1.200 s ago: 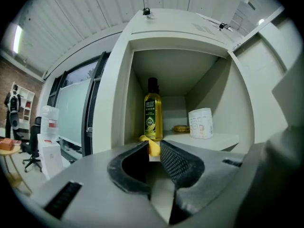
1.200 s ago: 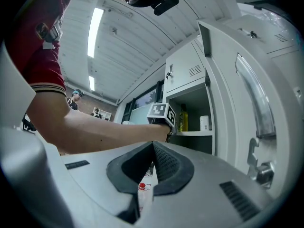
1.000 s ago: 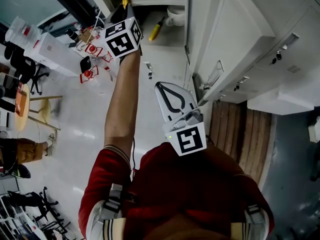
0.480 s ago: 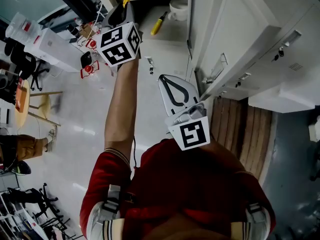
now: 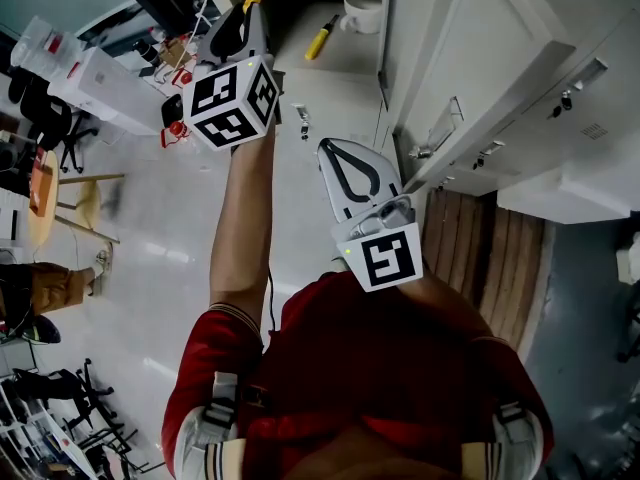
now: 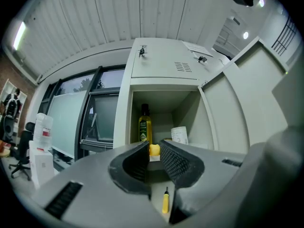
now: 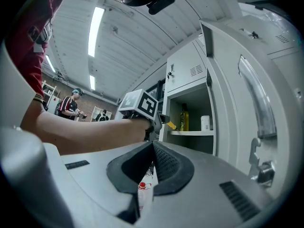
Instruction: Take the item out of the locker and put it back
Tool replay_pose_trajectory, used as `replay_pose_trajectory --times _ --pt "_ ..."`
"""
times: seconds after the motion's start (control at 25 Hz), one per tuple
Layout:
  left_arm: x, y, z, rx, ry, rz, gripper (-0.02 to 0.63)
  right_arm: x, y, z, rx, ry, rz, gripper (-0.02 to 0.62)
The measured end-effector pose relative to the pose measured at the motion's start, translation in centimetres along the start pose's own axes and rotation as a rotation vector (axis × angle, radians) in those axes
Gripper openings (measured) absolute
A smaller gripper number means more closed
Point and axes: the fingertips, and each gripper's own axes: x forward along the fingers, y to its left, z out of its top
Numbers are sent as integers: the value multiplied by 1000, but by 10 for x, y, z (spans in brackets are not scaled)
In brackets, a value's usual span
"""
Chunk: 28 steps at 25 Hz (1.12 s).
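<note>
The locker (image 6: 124, 113) stood open at twelve o'clock in the head view, its door (image 6: 232, 108) swung out toward two o'clock. The left gripper (image 6: 154, 145) reached up to the locker's mouth. The right gripper (image 7: 152, 144) hung well back, close to the person (image 5: 380, 368), at five o'clock of the left one, its fingers closed tip to tip with nothing between them. On the shelf (image 7: 190, 133) a bottle (image 6: 145, 123) stood at eleven o'clock of the left jaws and a white jar (image 6: 179, 135) at one o'clock. A screwdriver (image 6: 165, 202) lay on the level below, at six o'clock. Smallest of all, the yellow item (image 6: 154, 150) sat pinched between the left gripper's narrow-set fingers, in the air just before the shelf and apparently resting on nothing. The step in hand seemed to be the carry at the locker's mouth, probably the return, though which way could not be told. The next move would call for easing the item in between bottle and jar, lowering it until it sat, and only then parting the fingers.
</note>
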Motion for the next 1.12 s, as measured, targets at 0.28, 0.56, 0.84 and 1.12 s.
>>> replay_pose_trajectory --times 0.28,0.56,0.84,1.12 --pt "-17 -3 8 2 -23 -17 72 1 2 2 6 -5 2 -3" --pt "-29 -6 10 -3 -38 -23 72 -3 3 1 7 -9 9 -3" --pt "-38 -6 10 -9 -43 -26 71 -4 7 2 6 -7 16 -3" --pt "-43 -6 2 -19 -25 -34 71 -5 6 3 -1 -4 9 -3"
